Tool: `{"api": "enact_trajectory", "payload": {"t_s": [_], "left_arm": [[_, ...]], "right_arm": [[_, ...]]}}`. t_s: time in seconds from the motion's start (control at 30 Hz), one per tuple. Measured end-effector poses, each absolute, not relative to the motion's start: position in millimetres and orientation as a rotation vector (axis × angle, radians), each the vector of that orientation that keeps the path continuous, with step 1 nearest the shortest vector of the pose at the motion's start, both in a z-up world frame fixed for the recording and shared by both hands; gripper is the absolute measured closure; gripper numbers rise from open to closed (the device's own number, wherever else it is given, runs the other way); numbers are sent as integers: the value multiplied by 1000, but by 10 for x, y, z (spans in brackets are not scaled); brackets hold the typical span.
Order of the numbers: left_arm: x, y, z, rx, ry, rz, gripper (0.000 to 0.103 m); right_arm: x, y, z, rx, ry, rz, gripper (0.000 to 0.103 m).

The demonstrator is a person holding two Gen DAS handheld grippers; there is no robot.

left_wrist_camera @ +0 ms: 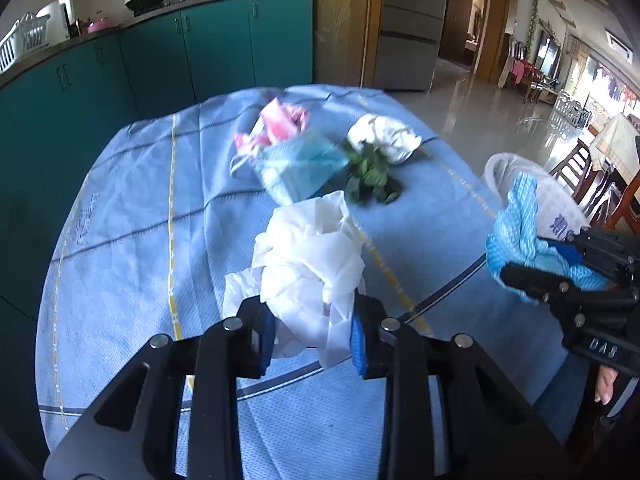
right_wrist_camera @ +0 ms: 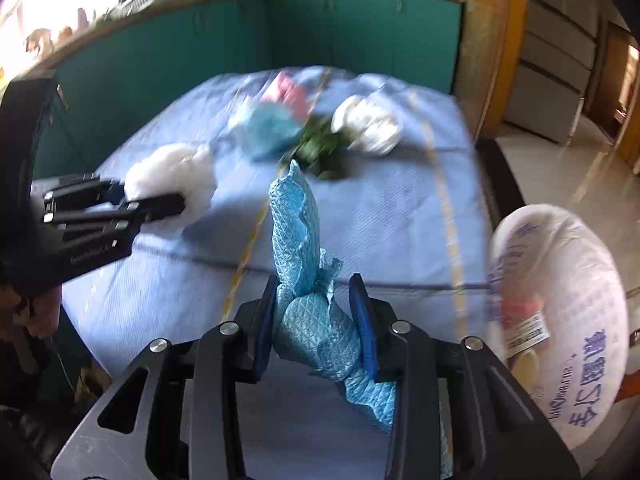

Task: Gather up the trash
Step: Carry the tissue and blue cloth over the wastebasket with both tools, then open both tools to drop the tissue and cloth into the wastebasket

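Note:
My left gripper (left_wrist_camera: 314,334) is shut on a crumpled white tissue (left_wrist_camera: 308,256) held above the blue tablecloth (left_wrist_camera: 132,216). My right gripper (right_wrist_camera: 316,320) is shut on a light blue quilted cloth (right_wrist_camera: 298,240) that sticks up between its fingers. In the left wrist view the right gripper (left_wrist_camera: 560,264) shows at the right edge with that blue cloth (left_wrist_camera: 516,224). In the right wrist view the left gripper (right_wrist_camera: 160,204) shows at the left with the white tissue (right_wrist_camera: 172,176). A white bag-lined bin (right_wrist_camera: 560,312) gapes at the table's right side.
Farther back on the cloth lie a pink wrapper (left_wrist_camera: 280,120), a blue plastic bag (left_wrist_camera: 300,164), green leaves (left_wrist_camera: 368,176) and a white paper wad (left_wrist_camera: 384,136). Teal cabinets (left_wrist_camera: 160,52) stand behind the table. A tiled floor with chairs (left_wrist_camera: 576,168) opens to the right.

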State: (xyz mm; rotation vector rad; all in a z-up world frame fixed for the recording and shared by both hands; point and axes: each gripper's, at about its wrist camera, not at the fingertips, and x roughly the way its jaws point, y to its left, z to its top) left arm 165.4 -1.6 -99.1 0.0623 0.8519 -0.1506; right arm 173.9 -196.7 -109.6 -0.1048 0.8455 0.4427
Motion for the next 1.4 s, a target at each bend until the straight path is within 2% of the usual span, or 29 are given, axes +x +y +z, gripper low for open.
{"api": "enact_trajectory", "payload": {"t_s": [0.33, 0.53, 0.8, 0.87, 0.97, 1.1, 1.23, 1.3, 1.37, 1.4], "left_arm": [[1800, -882, -561, 110, 762, -377, 72], [2000, -1774, -573, 139, 768, -587, 72], [2131, -2858, -1050, 227, 868, -755, 72], [2128, -3007, -1163, 251, 883, -772, 69], [2095, -3064, -1247, 295, 881, -758, 59], [2042, -2942, -1200, 324, 830, -705, 35], [2063, -2569, -1021, 276, 789, -622, 23], [2066, -2402, -947, 251, 768, -576, 19], [2080, -2203, -871, 224, 744, -521, 16], [2080, -2083, -824, 208, 728, -487, 15]], "right_arm": [[1765, -3180, -521, 5, 711, 183, 67], [1810, -3877, -690, 117, 765, 27, 67], [1844, -4463, -1181, 246, 863, -80, 67], [1872, -4520, -1242, 254, 880, -88, 67], [1929, -4550, -1283, 252, 896, -85, 67], [2003, -4469, -1320, 227, 902, -60, 64], [2034, -4383, -1315, 220, 877, -44, 39], [2034, -4370, -1302, 227, 867, -33, 32], [2043, -4323, -1284, 226, 852, -33, 20], [2034, -4315, -1271, 224, 847, -32, 18]]}}
